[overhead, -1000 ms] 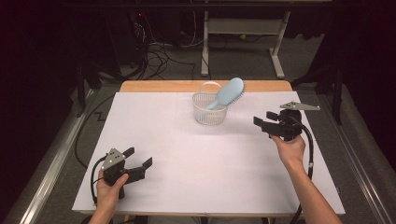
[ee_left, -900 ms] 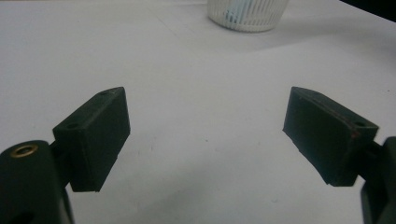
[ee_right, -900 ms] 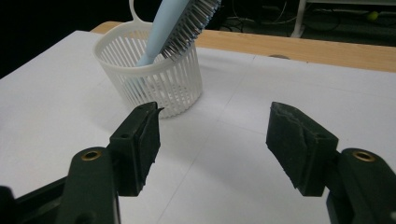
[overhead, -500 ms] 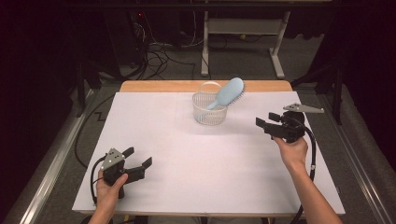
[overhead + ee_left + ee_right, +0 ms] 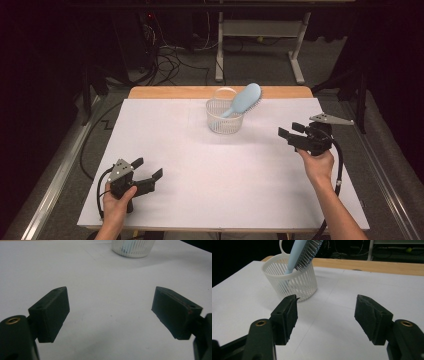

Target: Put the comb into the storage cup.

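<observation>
I am holding the right gripper [image 5: 291,133] off the tabletop [image 5: 200,165] with its jaws standing apart and nothing between them; they are pointing toward the white slatted basket [image 5: 225,116], which is sitting ahead of the gripper and a little to the side, near but not touching. In the right gripper view that basket [image 5: 293,280] is rising just beyond the left jaw tip, and the light blue hairbrush [image 5: 302,252] is leaning in it handle-down, bristled head sticking up over the rim. From above, the hairbrush [image 5: 243,100] is tilting toward the far right of the basket. I am resting the left gripper [image 5: 148,170] low near the front edge of the tabletop, jaws spread wide and empty, with the basket [image 5: 132,247] well apart from it, straight ahead across the bare white surface.
</observation>
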Available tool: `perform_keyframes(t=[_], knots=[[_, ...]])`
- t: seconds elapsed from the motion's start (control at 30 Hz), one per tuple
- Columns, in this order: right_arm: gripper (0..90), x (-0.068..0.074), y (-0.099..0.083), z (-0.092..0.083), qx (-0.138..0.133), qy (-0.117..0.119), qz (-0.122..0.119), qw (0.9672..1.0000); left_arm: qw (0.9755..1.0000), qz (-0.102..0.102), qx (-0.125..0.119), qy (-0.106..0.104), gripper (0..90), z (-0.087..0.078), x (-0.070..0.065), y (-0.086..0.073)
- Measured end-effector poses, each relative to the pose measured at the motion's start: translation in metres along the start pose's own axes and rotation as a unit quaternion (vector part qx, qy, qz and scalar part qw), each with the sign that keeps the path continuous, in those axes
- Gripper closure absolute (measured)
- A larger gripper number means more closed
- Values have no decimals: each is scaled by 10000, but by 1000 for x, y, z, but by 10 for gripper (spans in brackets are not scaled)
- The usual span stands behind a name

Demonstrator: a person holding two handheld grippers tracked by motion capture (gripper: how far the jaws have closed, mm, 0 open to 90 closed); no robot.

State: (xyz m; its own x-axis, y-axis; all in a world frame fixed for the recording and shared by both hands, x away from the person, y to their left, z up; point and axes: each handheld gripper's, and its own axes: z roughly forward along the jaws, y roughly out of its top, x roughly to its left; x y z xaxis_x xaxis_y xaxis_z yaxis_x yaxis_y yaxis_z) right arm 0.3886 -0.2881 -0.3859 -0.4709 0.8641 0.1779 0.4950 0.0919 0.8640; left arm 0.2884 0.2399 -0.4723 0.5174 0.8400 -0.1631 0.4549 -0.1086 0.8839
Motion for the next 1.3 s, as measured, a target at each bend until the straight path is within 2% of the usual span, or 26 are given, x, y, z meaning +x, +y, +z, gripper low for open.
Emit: perform_keyframes(t=[0.7, 1.0, 1.3], knots=[[348, 2, -9, -15, -150, 69, 23, 9999, 10000, -15, -1, -4, 155, 1, 0, 0], [336, 7, -11, -22, -254, 124, -87, 9996, 10000, -7, 6, 5, 155, 1, 0, 0], [327, 8, -16, -25, -296, 157, -58, 9994, 10000, -30, -10, 6, 155, 1, 1, 0]])
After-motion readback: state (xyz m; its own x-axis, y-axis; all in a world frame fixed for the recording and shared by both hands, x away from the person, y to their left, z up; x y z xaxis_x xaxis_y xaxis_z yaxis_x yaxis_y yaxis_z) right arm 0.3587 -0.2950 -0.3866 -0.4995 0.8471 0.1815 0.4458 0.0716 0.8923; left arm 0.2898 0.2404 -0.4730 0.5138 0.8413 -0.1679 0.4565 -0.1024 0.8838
